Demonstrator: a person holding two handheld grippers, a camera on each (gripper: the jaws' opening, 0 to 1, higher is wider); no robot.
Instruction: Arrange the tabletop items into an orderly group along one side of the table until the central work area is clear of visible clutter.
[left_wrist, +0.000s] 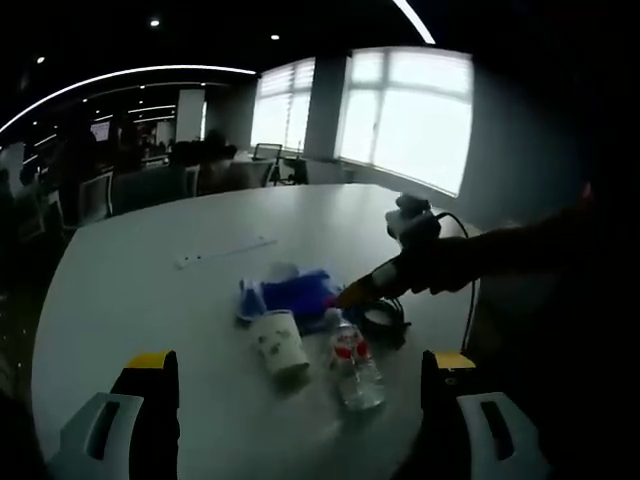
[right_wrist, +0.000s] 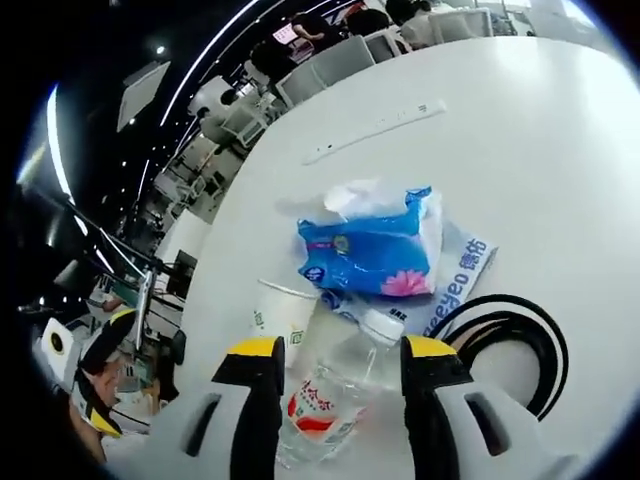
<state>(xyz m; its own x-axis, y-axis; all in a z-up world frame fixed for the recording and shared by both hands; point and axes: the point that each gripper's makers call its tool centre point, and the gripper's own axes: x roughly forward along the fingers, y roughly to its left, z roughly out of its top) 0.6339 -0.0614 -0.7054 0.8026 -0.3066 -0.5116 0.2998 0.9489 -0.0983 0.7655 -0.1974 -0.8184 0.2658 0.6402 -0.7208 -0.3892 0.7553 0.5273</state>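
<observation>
On the white round table (left_wrist: 150, 290) lies a small cluster. It holds a paper cup (left_wrist: 279, 344), a clear water bottle (left_wrist: 356, 367) with a red label, a blue tissue pack (left_wrist: 297, 294) and a black cable coil (left_wrist: 385, 320). My left gripper (left_wrist: 300, 368) hangs open in front of them, holding nothing. My right gripper (left_wrist: 358, 293) reaches in from the right, tips just beyond the bottle's cap. In the right gripper view its jaws (right_wrist: 340, 352) stand part open, with the bottle (right_wrist: 335, 385) seen between them. The cup (right_wrist: 283, 310), the tissue pack (right_wrist: 375, 250) and the coil (right_wrist: 505, 335) lie beyond.
A white wipes packet (right_wrist: 450, 285) lies under the tissue pack. A thin white strip (left_wrist: 225, 249) rests farther across the table, and a white device (left_wrist: 410, 220) with a cord sits near the right edge. Office chairs (right_wrist: 345, 55) ring the far side.
</observation>
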